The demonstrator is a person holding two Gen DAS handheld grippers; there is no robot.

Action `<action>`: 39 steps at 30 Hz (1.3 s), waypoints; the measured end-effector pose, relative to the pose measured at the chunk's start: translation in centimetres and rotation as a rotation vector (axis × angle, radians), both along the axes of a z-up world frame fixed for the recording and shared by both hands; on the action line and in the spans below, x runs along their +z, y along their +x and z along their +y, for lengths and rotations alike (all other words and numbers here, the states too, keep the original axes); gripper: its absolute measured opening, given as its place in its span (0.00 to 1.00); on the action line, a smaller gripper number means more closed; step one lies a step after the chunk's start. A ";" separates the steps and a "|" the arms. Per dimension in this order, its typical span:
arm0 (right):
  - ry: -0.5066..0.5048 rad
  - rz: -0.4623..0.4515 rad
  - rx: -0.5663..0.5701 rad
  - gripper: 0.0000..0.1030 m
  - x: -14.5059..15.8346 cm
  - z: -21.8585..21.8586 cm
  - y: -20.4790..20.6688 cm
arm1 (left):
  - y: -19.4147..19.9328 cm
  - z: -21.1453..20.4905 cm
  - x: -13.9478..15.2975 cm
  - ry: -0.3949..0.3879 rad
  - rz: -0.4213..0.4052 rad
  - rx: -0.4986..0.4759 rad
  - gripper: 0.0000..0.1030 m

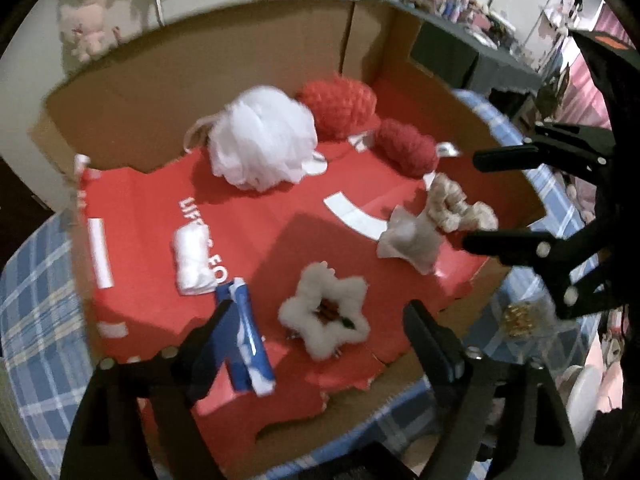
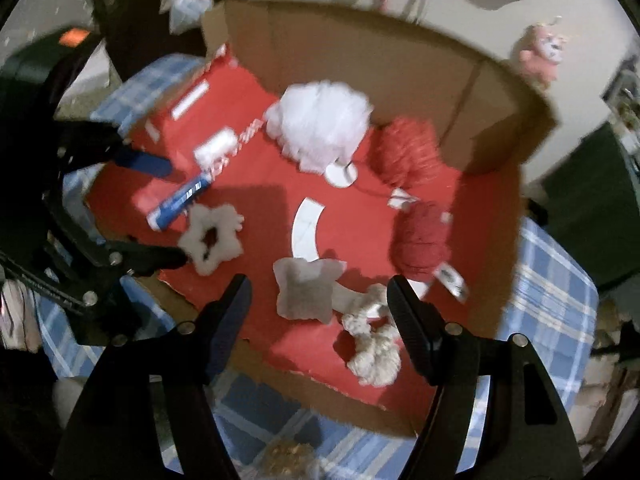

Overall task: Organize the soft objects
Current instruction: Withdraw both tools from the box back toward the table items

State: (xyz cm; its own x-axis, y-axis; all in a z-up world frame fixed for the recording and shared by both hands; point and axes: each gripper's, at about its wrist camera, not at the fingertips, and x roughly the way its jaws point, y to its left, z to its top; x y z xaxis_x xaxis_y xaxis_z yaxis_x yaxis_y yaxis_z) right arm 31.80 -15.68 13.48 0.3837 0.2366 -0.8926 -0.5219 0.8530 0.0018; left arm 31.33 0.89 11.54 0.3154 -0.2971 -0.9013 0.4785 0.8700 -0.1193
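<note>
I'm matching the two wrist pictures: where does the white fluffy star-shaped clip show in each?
Left wrist: white fluffy star-shaped clip lies low centre, on the red cardboard sheet.
Right wrist: clip sits left of centre.
Shared landmark: the big white mesh bath pouf, behind it in both.

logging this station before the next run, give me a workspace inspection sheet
surface: red sheet on flattened cardboard, over a blue plaid cloth
job's things: white pouf, two red yarn balls, grey pad, cream scrunchie, white star, white roll, blue pack
clutter: gold bit on the cloth
grippers: left gripper and right gripper open, empty
cables: nothing seen
surroundings: pink plush, shelves
</note>
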 end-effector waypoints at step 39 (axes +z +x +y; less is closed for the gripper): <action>0.218 -0.608 -0.298 0.84 3.9 -3.2 -31.4 | -30.5 0.5 6.0 -0.207 -0.755 0.388 1.00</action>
State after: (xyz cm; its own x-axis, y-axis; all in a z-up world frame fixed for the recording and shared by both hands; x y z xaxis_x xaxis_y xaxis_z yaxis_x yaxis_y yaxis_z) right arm 0.35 -18.89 17.35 0.8750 0.1931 -0.4438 -0.2294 0.9729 -0.0290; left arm 0.79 1.40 17.56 0.9191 -0.1796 -0.3508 0.1680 0.9837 -0.0637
